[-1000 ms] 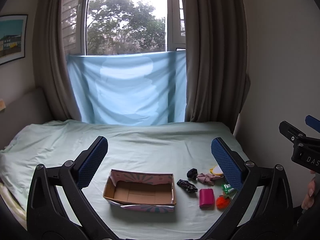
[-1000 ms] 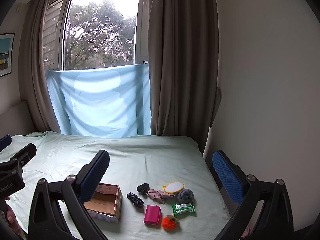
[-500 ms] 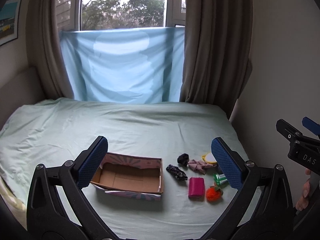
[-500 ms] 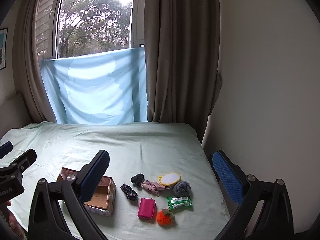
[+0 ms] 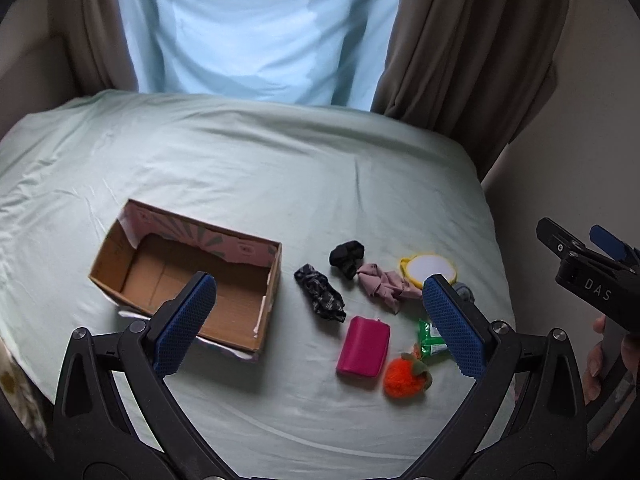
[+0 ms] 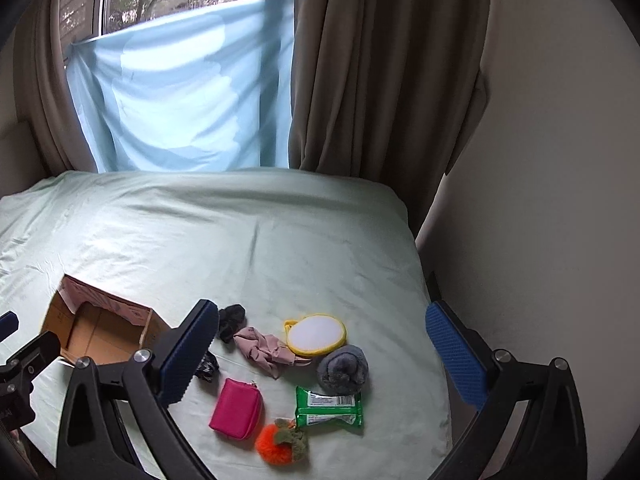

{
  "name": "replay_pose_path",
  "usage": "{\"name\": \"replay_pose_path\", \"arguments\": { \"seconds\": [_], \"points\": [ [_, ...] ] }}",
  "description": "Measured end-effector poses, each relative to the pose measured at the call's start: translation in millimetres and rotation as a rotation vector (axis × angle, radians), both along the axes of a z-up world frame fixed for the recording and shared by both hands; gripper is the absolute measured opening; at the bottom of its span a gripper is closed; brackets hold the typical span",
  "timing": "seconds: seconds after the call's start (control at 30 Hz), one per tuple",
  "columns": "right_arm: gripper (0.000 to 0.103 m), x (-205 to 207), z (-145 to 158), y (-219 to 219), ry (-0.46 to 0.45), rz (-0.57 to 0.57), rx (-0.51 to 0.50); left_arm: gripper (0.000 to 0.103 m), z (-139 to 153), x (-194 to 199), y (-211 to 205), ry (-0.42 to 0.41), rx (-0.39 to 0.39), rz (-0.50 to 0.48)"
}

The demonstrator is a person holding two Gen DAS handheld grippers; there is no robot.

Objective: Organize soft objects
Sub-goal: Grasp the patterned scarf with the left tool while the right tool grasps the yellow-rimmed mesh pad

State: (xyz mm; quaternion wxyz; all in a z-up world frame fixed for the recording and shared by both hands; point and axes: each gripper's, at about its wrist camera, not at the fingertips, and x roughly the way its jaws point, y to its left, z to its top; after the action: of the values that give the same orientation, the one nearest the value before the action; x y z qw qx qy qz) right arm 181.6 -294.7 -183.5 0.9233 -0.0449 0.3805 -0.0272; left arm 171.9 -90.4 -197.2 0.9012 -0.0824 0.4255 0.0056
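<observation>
Left wrist view: a pale green bed sheet (image 5: 248,168) is seen spread wide, and on it an empty cardboard box (image 5: 188,276) lies open-topped at the left, with the soft objects gathered just to its right. Nothing has yet been placed in the box.

Both the left gripper (image 5: 316,320) and the right gripper (image 6: 320,356) are held above the bed with jaws spread wide and nothing between them.

Among the objects, the pink crumpled cloth (image 6: 266,348) is the largest; it is judged limp and light, best pinched at a raised fold near its middle. The grey rolled sock (image 6: 343,368), touching the yellow-rimmed round pad (image 6: 316,334), is expected to compress readily and can be squeezed across its bulk. The pad lies flat, so an edge or its small loop would have to be taken. The green wipes packet (image 6: 329,406) is probably slippery film and squashy; a grip across its short side is advised. The magenta pouch (image 6: 237,408) appears firmer and could be gripped across its width. The patterned dark cloth (image 5: 320,294) and the black scrunchie (image 5: 347,257) are light and shapeless. The orange pompom (image 6: 276,442), smallest, is fluffy and may slip unless its core is pinched.
</observation>
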Motion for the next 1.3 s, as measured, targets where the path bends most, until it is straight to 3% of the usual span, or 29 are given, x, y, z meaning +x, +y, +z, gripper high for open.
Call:
{"name": "replay_pose_path", "arguments": {
  "seconds": [0.27, 0.5, 0.7, 0.83, 0.97, 1.1, 1.13, 1.3],
  "points": [
    [0.103, 77, -96, -19, 0.128, 0.006, -0.014, 0.102, -104, 56, -42, 0.100, -0.025, 0.037],
    [0.103, 115, -169, -26, 0.245, 0.019, -0.015, 0.102, -191, 95, -56, 0.221, -0.067, 0.086],
    [0.103, 147, -228, -31, 0.357, 0.032, -0.003, 0.095, -253, 118, -63, 0.268, -0.021, 0.108],
    [0.103, 164, -258, -28, 0.399, 0.051, -0.023, 0.092, -278, 130, -63, 0.290, 0.014, 0.123],
    [0.101, 174, -279, -21, 0.434, 0.071, -0.044, 0.082, -298, 141, -56, 0.318, 0.015, 0.141],
    [0.098, 177, -289, -16, 0.447, 0.082, -0.067, 0.063, -315, 149, -48, 0.351, -0.006, 0.143],
    [0.096, 177, -291, -15, 0.450, 0.084, -0.067, 0.062, -319, 151, -46, 0.359, -0.021, 0.142],
    [0.084, 177, -294, -13, 0.473, 0.080, -0.035, 0.039, -321, 156, -35, 0.345, -0.036, 0.134]
  ]
}}
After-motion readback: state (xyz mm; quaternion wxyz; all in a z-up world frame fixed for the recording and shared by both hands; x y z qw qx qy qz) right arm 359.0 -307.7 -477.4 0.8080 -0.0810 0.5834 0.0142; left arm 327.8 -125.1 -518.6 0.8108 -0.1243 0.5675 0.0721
